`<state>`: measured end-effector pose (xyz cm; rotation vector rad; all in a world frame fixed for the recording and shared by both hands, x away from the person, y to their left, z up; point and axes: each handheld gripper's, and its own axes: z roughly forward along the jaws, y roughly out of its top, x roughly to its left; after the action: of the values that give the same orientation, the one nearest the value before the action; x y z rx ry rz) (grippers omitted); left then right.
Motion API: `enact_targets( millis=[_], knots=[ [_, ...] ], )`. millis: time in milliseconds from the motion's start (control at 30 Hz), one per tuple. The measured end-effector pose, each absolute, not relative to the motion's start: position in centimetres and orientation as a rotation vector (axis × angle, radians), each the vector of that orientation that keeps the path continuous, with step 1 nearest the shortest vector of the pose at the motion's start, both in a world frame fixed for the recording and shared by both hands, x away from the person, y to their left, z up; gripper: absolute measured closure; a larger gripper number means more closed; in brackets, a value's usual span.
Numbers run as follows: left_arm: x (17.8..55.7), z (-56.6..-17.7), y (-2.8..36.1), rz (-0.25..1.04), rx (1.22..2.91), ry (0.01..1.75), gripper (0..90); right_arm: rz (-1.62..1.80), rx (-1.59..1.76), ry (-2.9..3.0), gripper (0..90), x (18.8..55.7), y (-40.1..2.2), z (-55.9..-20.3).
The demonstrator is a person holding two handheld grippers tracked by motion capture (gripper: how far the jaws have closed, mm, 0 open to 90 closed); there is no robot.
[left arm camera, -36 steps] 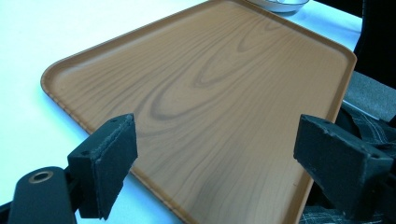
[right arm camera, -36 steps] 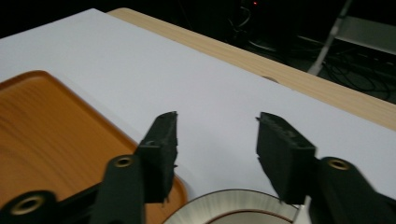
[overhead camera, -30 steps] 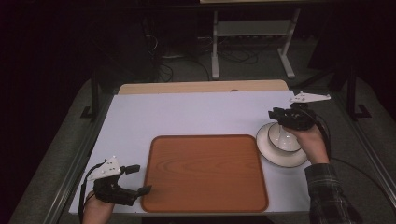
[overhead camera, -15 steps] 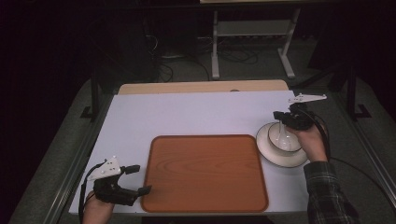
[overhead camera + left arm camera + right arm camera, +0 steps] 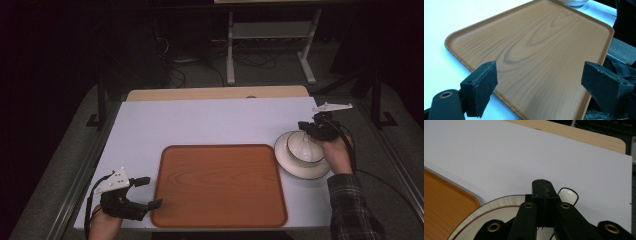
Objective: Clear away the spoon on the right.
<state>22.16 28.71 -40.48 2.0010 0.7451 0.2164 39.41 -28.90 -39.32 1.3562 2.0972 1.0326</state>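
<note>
White ceramic spoon (image 5: 567, 195) sat in the white bowl (image 5: 303, 155), its handle tip poking past the far rim toward 12 o'clock in the right gripper view. My right gripper (image 5: 316, 131) hung over that bowl at the table's 3 o'clock side, just right of the wooden tray (image 5: 220, 185). Its 2 pads (image 5: 541, 192) had just been closing and stood pressed flat together, with the spoon handle showing just behind and to the right of them; I could not tell whether any part of the handle was pinched between them. Bowl stood just beside the tray's right edge, apart from it by a thin strip of white table cover (image 5: 200, 122).

My left gripper (image 5: 135, 197) rested at the table's 7 o'clock corner, just beside the tray's near-left corner. Its 2 jaws stood wide apart with nothing between them, and in the left gripper view they framed the bare tray surface (image 5: 536, 50). Bowl's rim showed at 12 o'clock in that view (image 5: 571, 2).
</note>
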Motion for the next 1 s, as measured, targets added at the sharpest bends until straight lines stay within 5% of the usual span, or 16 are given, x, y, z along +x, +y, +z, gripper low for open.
enact_targets(
  millis=[1000],
  knots=[
    [22.6, -40.4, 28.6, 0.231, 1.989, 0.736, 13.0, 0.975, 1.468, 1.984, 89.8, 36.2, -32.4, -39.2]
  ],
)
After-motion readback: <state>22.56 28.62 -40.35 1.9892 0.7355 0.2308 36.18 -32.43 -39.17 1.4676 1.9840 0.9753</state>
